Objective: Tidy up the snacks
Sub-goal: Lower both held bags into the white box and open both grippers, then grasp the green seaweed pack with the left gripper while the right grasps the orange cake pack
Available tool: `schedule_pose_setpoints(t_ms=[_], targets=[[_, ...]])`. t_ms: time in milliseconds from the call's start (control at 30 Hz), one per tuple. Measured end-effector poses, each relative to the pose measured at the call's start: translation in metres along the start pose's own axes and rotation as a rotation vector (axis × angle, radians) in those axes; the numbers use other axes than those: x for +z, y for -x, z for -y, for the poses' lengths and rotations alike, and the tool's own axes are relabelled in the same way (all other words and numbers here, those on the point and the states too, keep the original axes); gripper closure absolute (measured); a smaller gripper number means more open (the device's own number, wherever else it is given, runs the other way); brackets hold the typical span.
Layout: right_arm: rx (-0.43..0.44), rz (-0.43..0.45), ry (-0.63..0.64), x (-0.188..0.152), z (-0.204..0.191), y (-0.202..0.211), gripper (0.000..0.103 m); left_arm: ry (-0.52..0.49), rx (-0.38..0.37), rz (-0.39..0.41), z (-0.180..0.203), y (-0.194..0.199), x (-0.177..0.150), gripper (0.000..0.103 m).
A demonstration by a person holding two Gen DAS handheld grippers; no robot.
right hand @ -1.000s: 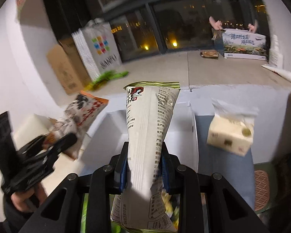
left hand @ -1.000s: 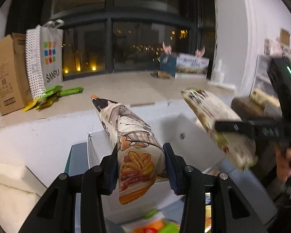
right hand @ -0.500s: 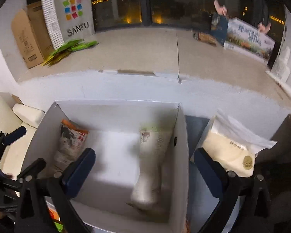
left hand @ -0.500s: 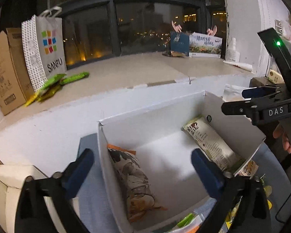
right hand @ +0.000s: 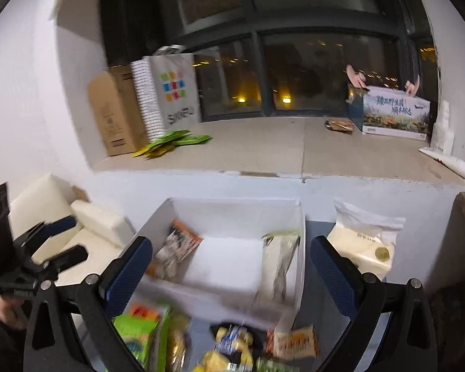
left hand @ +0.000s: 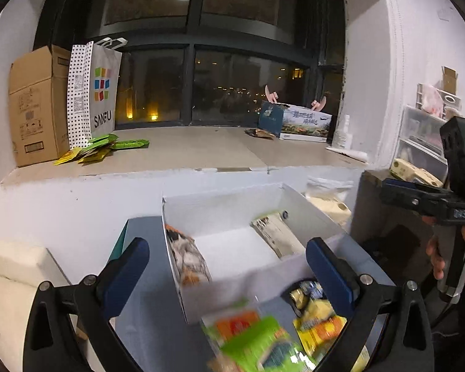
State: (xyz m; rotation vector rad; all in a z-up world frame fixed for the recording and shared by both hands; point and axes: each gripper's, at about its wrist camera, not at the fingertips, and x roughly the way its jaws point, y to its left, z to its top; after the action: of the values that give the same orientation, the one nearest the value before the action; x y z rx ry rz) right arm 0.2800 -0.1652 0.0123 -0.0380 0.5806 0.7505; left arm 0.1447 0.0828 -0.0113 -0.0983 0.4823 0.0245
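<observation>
We find both tools empty: the left gripper (left hand: 229,266) and the right gripper (right hand: 231,266) each stand with jaws spread wide and nothing between the pads. The white box (right hand: 235,204) sits at centre frame below the window ledge (right hand: 294,152) and holds two packets: an orange-topped snack bag (right hand: 176,245) leaning at its left wall and a pale snack bag (right hand: 279,257) leaning at its right wall, with bare floor between them. We judge the step in hand to be the gap between placements, with the fetch of the next packet not yet begun. The loose snacks (right hand: 220,341) lie in a heap at the lower edge of both views, just in front of the box; they are blurred, green, yellow and orange wrappers, soft and crinkly by appearance. The next move, in our judgement, calls for lowering each tool onto a single packet and closing on its body without dragging neighbours along.
</observation>
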Motion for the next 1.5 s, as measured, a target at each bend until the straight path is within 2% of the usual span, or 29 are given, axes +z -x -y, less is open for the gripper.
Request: schedule_pose_setpoints(t_ms=[100, 167, 267, 400, 500, 633, 800, 1000, 1033, 1067, 1100, 1267, 1367, 1500], targets=[[0.043, 0.015, 0.011, -0.024, -0.009, 0.030, 0.000, 0.009, -0.021, -0.002, 0.011, 0.025, -0.021, 0.000], [0.061, 0.024, 0.021, -0.045, -0.017, 0.049, 0.000, 0.027, -0.006, -0.039, 0.017, 0.035, -0.037, 0.000], [0.073, 0.032, 0.016, -0.077, -0.026, 0.070, 0.000, 0.064, -0.027, -0.091, 0.025, 0.047, -0.061, 0.000], [0.078, 0.021, -0.021, -0.118, -0.030, 0.090, 0.000, 0.091, -0.008, -0.159, 0.036, 0.052, -0.090, 0.000], [0.086, 0.006, -0.048, -0.140, -0.030, 0.102, 0.000, 0.094, 0.003, -0.192, 0.044, 0.049, -0.099, 0.000], [0.076, 0.021, -0.047, -0.155, -0.034, 0.118, 0.000, 0.119, 0.038, -0.228, 0.051, 0.032, -0.097, 0.000], [0.048, 0.039, -0.032, -0.157, -0.035, 0.127, 0.000, 0.117, 0.062, -0.290, 0.061, -0.011, -0.095, 0.000], [0.036, 0.039, -0.025, -0.163, -0.036, 0.130, 0.000, 0.133, 0.152, -0.399, 0.058, -0.065, -0.113, 0.001], [0.036, 0.039, -0.024, -0.164, -0.036, 0.130, 0.000, 0.133, 0.155, -0.409, 0.057, -0.069, -0.116, 0.005], [0.037, 0.037, -0.026, -0.165, -0.036, 0.130, 0.000, 0.134, 0.156, -0.413, 0.055, -0.071, -0.118, 0.015], [0.036, 0.034, -0.028, -0.166, -0.035, 0.130, 0.000, 0.130, 0.166, -0.419, 0.054, -0.071, -0.120, 0.020], [0.034, 0.024, -0.042, -0.169, -0.032, 0.127, 0.000, 0.149, 0.116, -0.356, 0.044, -0.050, -0.113, 0.034], [0.034, 0.018, -0.038, -0.170, -0.034, 0.125, 0.000, 0.160, 0.093, -0.317, 0.036, -0.034, -0.106, 0.035], [0.034, -0.006, -0.022, -0.169, -0.040, 0.116, 0.000, 0.172, 0.108, -0.231, 0.018, 0.004, -0.093, 0.035]])
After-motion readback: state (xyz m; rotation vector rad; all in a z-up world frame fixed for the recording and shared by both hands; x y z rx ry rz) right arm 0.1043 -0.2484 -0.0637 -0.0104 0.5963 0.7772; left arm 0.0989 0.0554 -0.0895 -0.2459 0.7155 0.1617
